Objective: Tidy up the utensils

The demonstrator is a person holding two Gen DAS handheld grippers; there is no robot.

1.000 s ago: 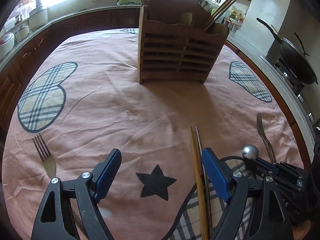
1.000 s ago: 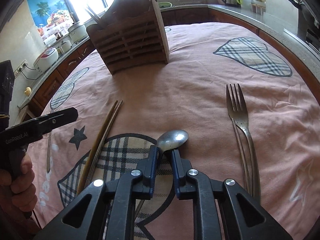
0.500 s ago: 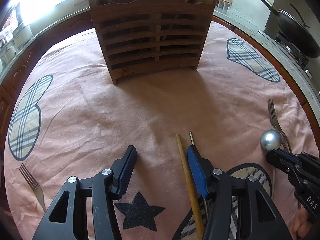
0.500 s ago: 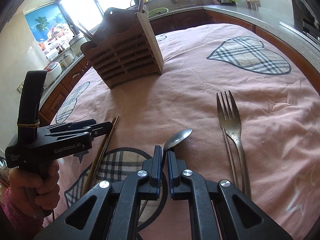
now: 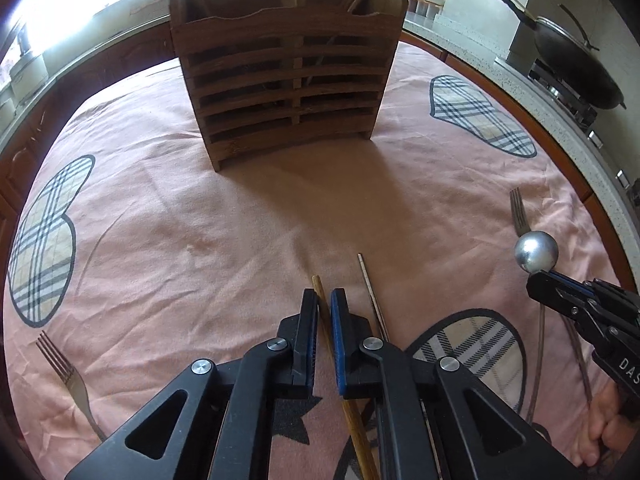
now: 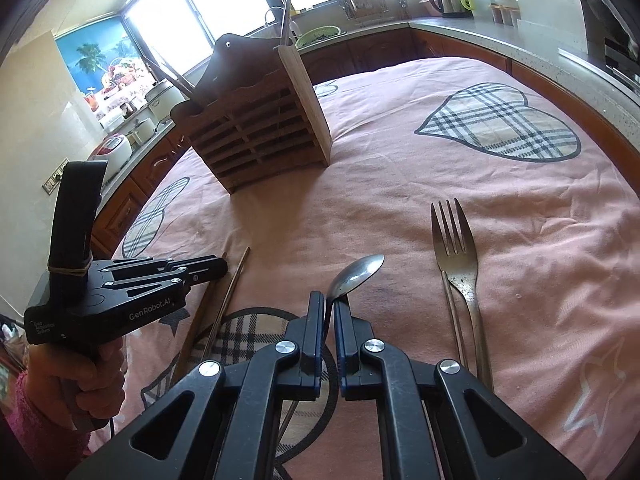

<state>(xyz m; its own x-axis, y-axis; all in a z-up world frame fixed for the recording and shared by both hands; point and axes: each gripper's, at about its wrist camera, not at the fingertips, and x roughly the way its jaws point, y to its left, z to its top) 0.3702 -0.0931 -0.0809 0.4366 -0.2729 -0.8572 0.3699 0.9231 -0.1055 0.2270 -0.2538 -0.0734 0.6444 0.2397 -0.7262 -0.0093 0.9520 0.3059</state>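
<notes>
On the pink tablecloth [image 5: 168, 248], the left gripper [image 5: 325, 300] has just been closing its jaws and now pinches 1 wooden chopstick [image 5: 320, 292]; its metal partner [image 5: 370, 288] lies just beside, outside the grip. The right gripper [image 6: 329, 308] is clamped on the spoon [image 6: 356, 274] (bowl raised off the cloth). The wooden holder [image 5: 286, 80] stands well apart. Risk: the thin chopstick may pivot or slip when lifted, because it is held near 1 end.
</notes>
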